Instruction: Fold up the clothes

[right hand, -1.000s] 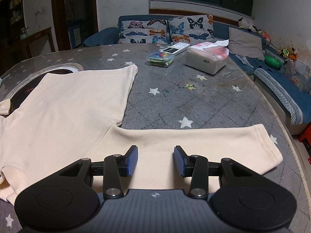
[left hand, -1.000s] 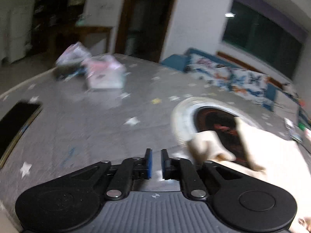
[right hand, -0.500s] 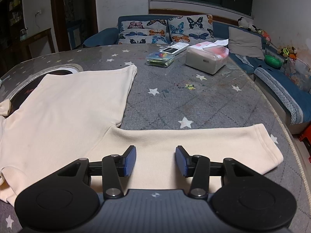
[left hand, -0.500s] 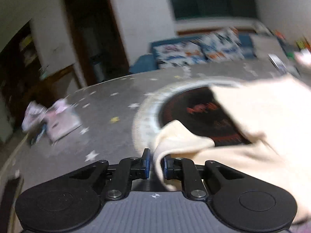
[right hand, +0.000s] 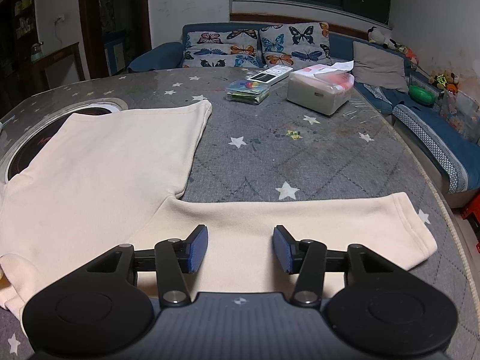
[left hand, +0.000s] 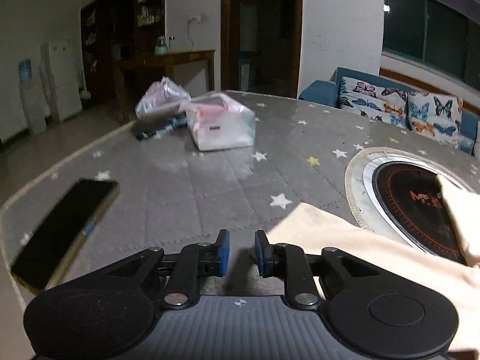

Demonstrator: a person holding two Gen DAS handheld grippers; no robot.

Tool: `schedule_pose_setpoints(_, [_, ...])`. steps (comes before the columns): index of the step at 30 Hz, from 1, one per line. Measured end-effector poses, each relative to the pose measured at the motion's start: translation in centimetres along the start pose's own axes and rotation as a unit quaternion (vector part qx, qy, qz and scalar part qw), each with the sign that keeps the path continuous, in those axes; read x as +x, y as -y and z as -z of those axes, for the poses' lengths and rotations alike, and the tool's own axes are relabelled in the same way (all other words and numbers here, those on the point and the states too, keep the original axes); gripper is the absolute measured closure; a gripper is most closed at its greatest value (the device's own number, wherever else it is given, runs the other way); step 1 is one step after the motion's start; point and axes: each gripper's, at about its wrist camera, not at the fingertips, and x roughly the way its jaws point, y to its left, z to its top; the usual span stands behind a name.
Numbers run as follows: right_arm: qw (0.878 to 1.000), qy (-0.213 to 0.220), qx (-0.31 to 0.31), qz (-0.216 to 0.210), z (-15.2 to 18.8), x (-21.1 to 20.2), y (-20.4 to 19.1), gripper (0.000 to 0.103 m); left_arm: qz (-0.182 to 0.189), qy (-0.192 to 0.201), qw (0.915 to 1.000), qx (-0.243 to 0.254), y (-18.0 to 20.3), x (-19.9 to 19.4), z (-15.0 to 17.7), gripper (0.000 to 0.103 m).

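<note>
A cream long-sleeved garment lies flat on the grey star-patterned table. In the right wrist view its body point(right hand: 99, 165) spreads to the left and one sleeve point(right hand: 300, 219) runs right toward the table edge. My right gripper point(right hand: 240, 249) hovers over that sleeve, open wide, with nothing between its blue pads. In the left wrist view the other sleeve point(left hand: 345, 240) lies just right of my left gripper point(left hand: 241, 252). That gripper is open by a narrow gap and holds nothing; only bare table shows between its pads.
A black phone point(left hand: 63, 228) lies at the table's left edge. A plastic-wrapped box point(left hand: 222, 126) sits farther back. A round inset cooktop point(left hand: 414, 198) is partly under the garment. A tissue box point(right hand: 318, 90), a clear box point(right hand: 249, 90) and a remote point(right hand: 271, 75) stand before the sofa point(right hand: 255, 45).
Half a second ago my left gripper pinched a fold of the cream cloth; now the cloth is out of its jaws and lies to the right. The right gripper has stayed put.
</note>
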Motion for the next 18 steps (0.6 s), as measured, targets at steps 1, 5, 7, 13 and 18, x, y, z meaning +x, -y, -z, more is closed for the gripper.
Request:
schedule_pose_setpoints(1, [1.0, 0.0, 0.0, 0.0, 0.0, -0.1, 0.0, 0.054, 0.011, 0.002, 0.9999, 0.003, 0.4, -0.3, -0.2, 0.084])
schedule_pose_setpoints(5, [1.0, 0.002, -0.002, -0.001, 0.0, -0.3, -0.2, 0.054, 0.104, 0.005, 0.994, 0.031, 3.6, -2.2, -0.8, 0.084])
schedule_pose_setpoints(7, [1.0, 0.003, -0.002, -0.002, 0.0, -0.4, -0.2, 0.054, 0.158, 0.0, 0.9861, 0.05, 6.0, -3.0, -0.8, 0.084])
schedule_pose_setpoints(13, [1.0, 0.007, -0.004, -0.005, 0.0, -0.9, -0.6, 0.054, 0.297, -0.018, 0.9493, 0.101, 13.4, -4.0, 0.0, 0.084])
schedule_pose_setpoints(18, [1.0, 0.007, -0.001, -0.008, 0.5, -1.4, -0.4, 0.054, 0.351, -0.038, 0.9276, 0.123, 16.8, -3.2, 1.3, 0.085])
